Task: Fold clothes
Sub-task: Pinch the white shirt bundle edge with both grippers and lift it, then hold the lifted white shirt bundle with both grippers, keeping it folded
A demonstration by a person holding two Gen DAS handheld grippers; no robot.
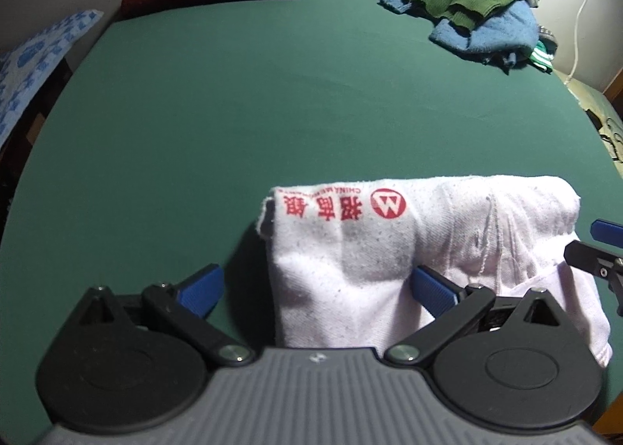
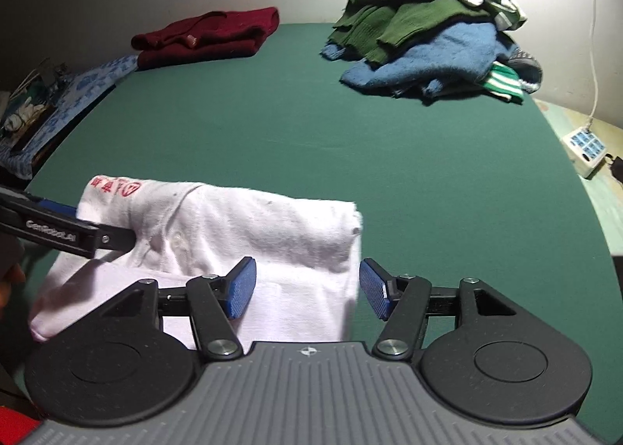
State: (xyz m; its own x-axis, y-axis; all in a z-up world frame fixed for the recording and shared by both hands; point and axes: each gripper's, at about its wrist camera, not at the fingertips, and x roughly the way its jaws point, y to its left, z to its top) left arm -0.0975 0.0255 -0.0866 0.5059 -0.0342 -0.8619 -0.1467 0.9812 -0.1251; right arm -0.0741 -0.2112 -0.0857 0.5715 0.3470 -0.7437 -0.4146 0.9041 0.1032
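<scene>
though both claws gape empty, the white shirt [image 1: 350,250] lies folded, red logo up.

The right tool [image 2: 307,287] stands with its blue pads apart, the right edge of a folded white shirt [image 2: 249,234] lying between them on the green counter [image 2: 311,141]; neither pad presses the cloth. The left tool [image 2: 74,229] reaches in from the left edge, against the shirt beside its red print. A folded maroon sweater [image 2: 206,38] and a heap of clothes [image 2: 436,40] lie well apart at the far edge. A power strip [image 2: 586,147] sits at right.
</scene>
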